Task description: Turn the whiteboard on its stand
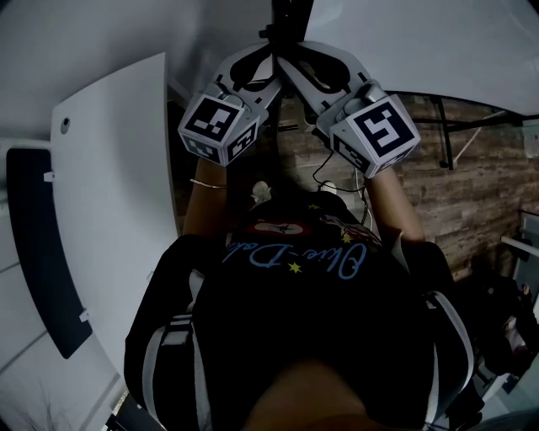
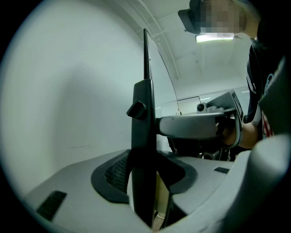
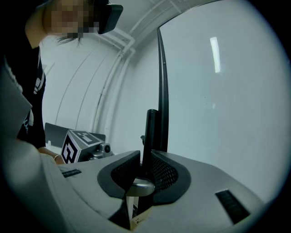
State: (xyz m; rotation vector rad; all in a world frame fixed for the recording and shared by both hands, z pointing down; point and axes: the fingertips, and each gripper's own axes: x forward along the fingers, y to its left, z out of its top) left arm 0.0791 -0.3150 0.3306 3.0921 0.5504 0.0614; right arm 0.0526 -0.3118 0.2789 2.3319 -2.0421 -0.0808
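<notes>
The left gripper and the right gripper each have their pads pressed on the black stand post, far centre. The whiteboard stands just behind the post. Pale-blue cursive on the person's shirt is too dim to read.
</notes>
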